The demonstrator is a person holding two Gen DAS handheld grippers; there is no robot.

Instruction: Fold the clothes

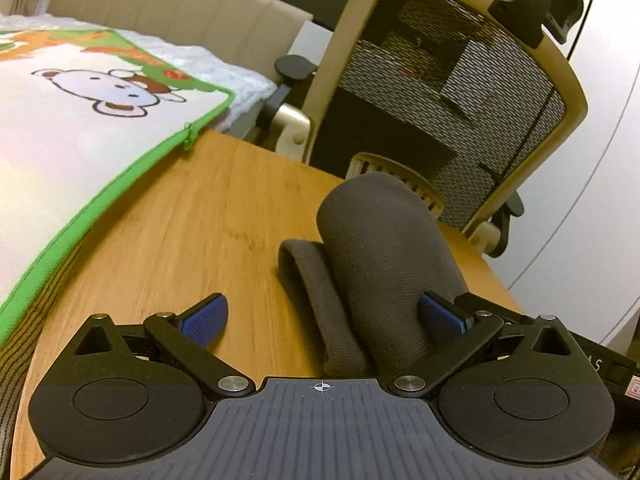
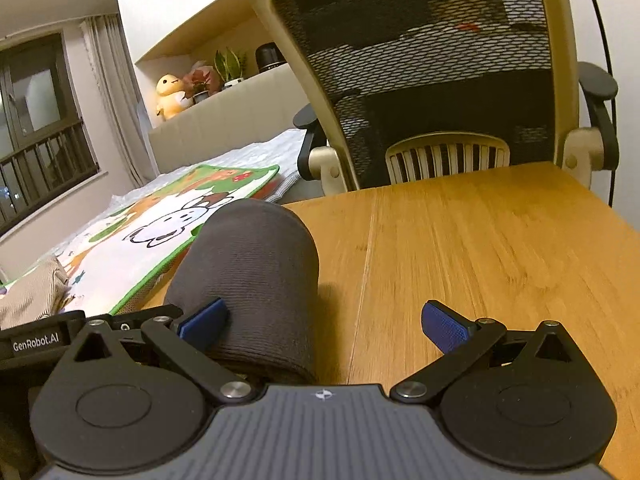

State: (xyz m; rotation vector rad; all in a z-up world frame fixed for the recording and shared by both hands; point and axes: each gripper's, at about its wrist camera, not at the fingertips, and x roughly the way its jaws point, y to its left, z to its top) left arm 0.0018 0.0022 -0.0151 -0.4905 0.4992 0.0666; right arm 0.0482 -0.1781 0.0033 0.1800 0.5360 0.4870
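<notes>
Both my tongs are spread apart and clamp nothing: the left gripper (image 1: 322,318) has its right pad against the dark grey cloth (image 1: 376,264), and the right gripper (image 2: 322,320) has its left pad against it. It lies half rolled on the wooden table (image 2: 480,248), between my two tools. I judge it soft, light and limp, knitted, not slippery. I would pinch it at the loose folded edge (image 1: 304,276), not at the thick bulge.
</notes>
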